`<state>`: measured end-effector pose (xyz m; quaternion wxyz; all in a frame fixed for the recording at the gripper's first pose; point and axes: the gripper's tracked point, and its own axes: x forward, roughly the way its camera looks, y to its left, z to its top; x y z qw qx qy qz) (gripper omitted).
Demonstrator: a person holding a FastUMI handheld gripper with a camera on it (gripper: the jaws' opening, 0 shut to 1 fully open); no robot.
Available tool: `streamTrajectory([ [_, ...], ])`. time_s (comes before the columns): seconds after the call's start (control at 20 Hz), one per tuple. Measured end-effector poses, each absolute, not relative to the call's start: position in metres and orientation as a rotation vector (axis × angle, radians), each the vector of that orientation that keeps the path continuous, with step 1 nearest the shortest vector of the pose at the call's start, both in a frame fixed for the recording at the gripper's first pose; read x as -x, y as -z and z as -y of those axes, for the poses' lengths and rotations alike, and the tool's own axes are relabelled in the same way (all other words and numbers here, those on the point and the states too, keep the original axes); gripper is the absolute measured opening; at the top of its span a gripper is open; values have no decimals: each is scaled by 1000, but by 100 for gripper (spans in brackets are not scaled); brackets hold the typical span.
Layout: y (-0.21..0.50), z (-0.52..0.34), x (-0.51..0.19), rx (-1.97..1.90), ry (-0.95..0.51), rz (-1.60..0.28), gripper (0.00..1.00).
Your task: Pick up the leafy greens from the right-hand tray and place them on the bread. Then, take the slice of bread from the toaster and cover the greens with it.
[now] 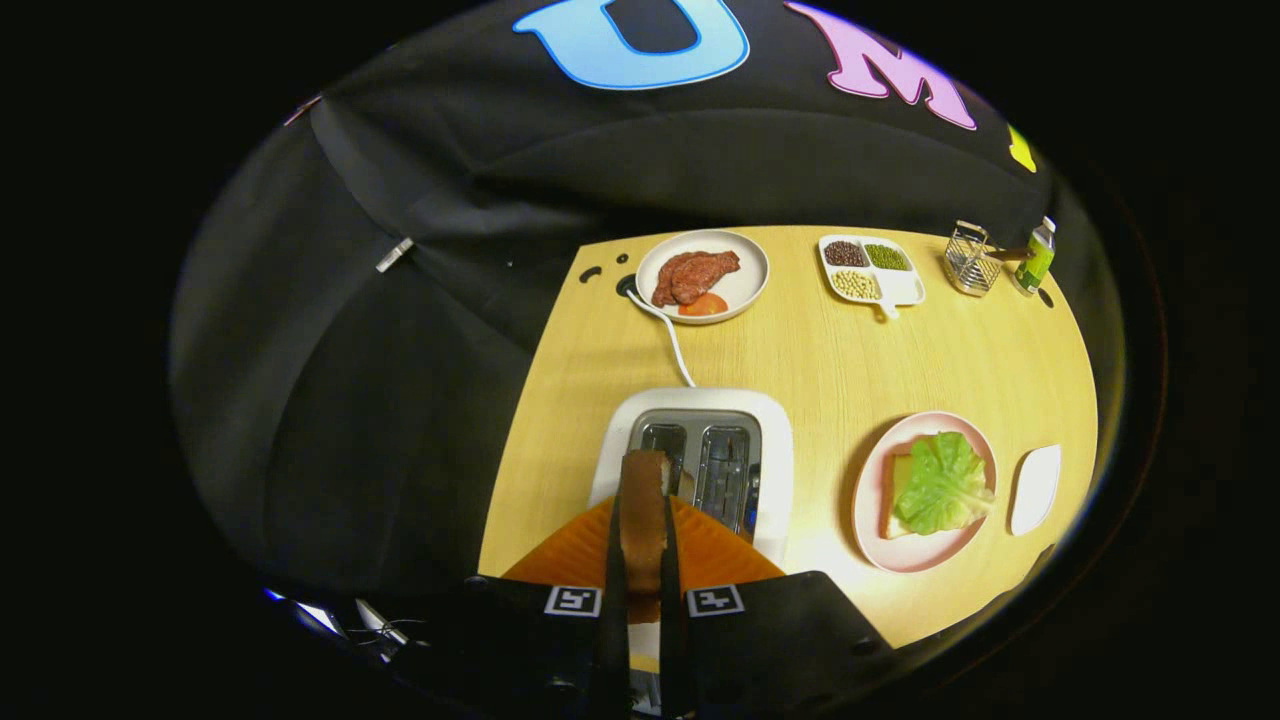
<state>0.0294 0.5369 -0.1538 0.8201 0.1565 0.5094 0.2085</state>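
While the jaws stand clenched on the slice of bread (643,510), pinching it by its two faces so that it stands on edge between the fingers, the gripper (643,590) holds it above the toaster (775,440), whose two slots look empty just beyond the slice. The leafy greens (942,482) already lie on the lower bread (898,492) on the pink plate (870,520), which sits on the surface at about two o'clock from the fingers, with a small white tray (1035,488) just beside it at its three o'clock. The carry and the release look like the risky part. Since the slice is held upright, it would have to be tilted flat before it is let go; released on edge, it would likely topple off the greens or land partly on the plate's rim. A soft slice pinched this narrowly may also sag, tear or slip during the swing toward two o'clock. Coming in too low could drag the greens off the lower bread, because they lie loose and overhang it toward the tray. The toaster's white cord (668,345) runs off toward twelve o'clock, to a plate of meat (702,277), and the divided dish of beans (872,270) lies well apart at one o'clock, so neither seems to threaten the path.
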Motion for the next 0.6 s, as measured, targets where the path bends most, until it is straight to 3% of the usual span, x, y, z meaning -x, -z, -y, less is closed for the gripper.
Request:
streamTrajectory([
  [0.35,89,-481,-33,-495,-508,-1010,16],
  [0.6,85,-406,-35,-547,-526,-986,16],
])
